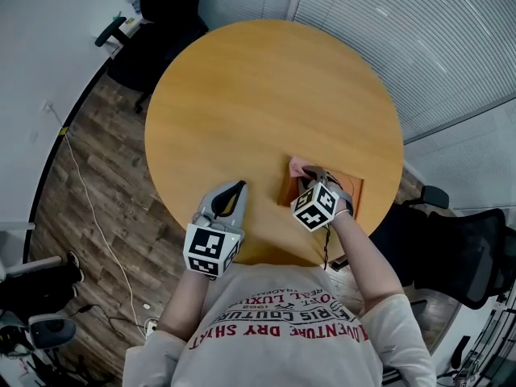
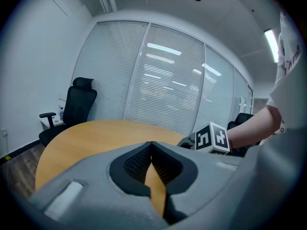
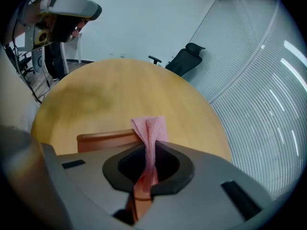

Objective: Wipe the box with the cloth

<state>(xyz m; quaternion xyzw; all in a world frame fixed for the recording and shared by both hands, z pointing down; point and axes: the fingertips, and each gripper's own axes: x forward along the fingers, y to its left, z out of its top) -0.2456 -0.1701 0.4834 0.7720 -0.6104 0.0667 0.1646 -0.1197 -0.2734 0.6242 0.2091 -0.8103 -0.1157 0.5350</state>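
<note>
The right tool (image 3: 152, 150) is clenched on the pink cloth (image 3: 149, 127); the box (image 3: 103, 139) lies just beneath and ahead of its tips, long side crosswise and stretching to the tool's left. The left tool (image 1: 234, 196), closed on nothing, stands apart over the counter (image 1: 266, 95); the right is nearer.

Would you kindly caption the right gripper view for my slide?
Right gripper pinches a pink cloth at the brown box on a round table.

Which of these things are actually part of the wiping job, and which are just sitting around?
In the job: pink cloth, pinched in the right gripper; brown box on the table.
Lying about: black chair, second chair, left gripper, shut on nothing.
</note>
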